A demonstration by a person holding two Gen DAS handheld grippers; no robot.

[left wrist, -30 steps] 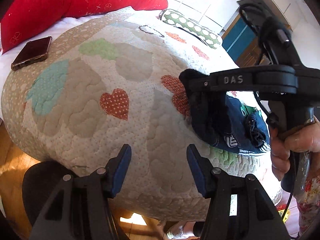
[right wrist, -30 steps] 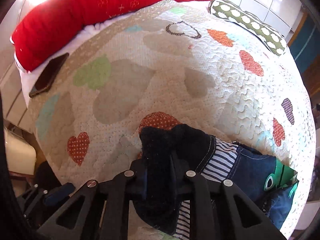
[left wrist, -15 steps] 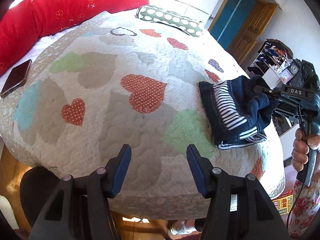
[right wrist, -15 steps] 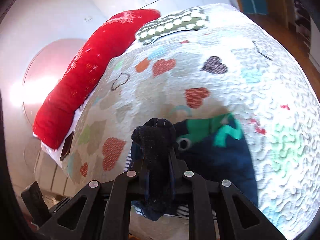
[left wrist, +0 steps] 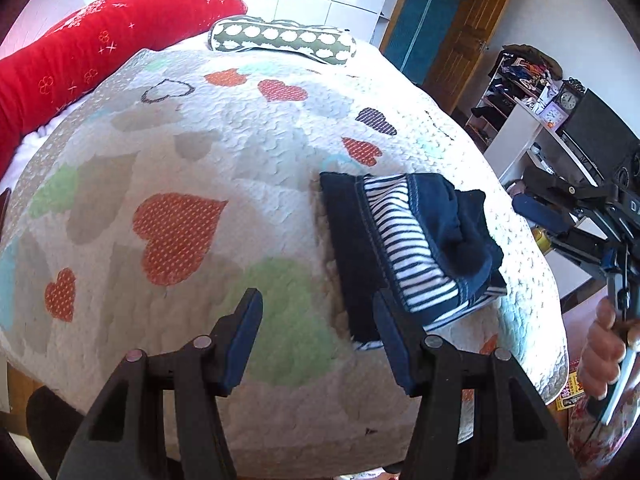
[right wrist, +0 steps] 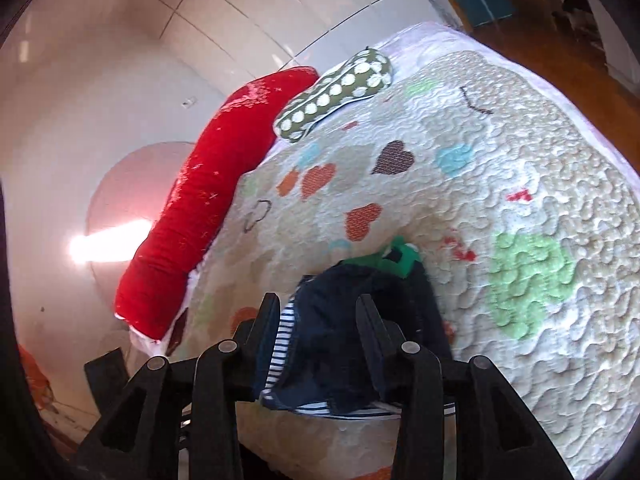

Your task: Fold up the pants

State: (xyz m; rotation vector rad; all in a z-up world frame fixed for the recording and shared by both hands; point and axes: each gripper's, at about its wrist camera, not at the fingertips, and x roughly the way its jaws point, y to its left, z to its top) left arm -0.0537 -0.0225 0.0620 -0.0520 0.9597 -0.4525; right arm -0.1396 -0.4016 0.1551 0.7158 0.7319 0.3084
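Observation:
The folded navy pants [left wrist: 404,240] with a striped lining lie in a small bundle on the heart-patterned quilt [left wrist: 200,160], near its right edge. My left gripper [left wrist: 318,340] is open above the quilt's front, its right finger just short of the bundle's near corner. In the right wrist view the same pants [right wrist: 344,320] lie on the quilt [right wrist: 520,208] with a green patch at their far end. My right gripper [right wrist: 318,320] hovers over them and its jaws are opening; the pads no longer press the cloth. From the left wrist view the right gripper [left wrist: 560,216] stands off the bed's right side.
A long red bolster [left wrist: 100,40] and a green spotted pillow [left wrist: 284,40] lie at the head of the bed. A desk with a clock [left wrist: 568,100] and shelves stands to the right. A person's hand [left wrist: 604,356] grips the right tool's handle.
The right gripper carried the pants to the quilt's right edge, let go of them and drew back off the bed. My left gripper swung right, toward the bundle.

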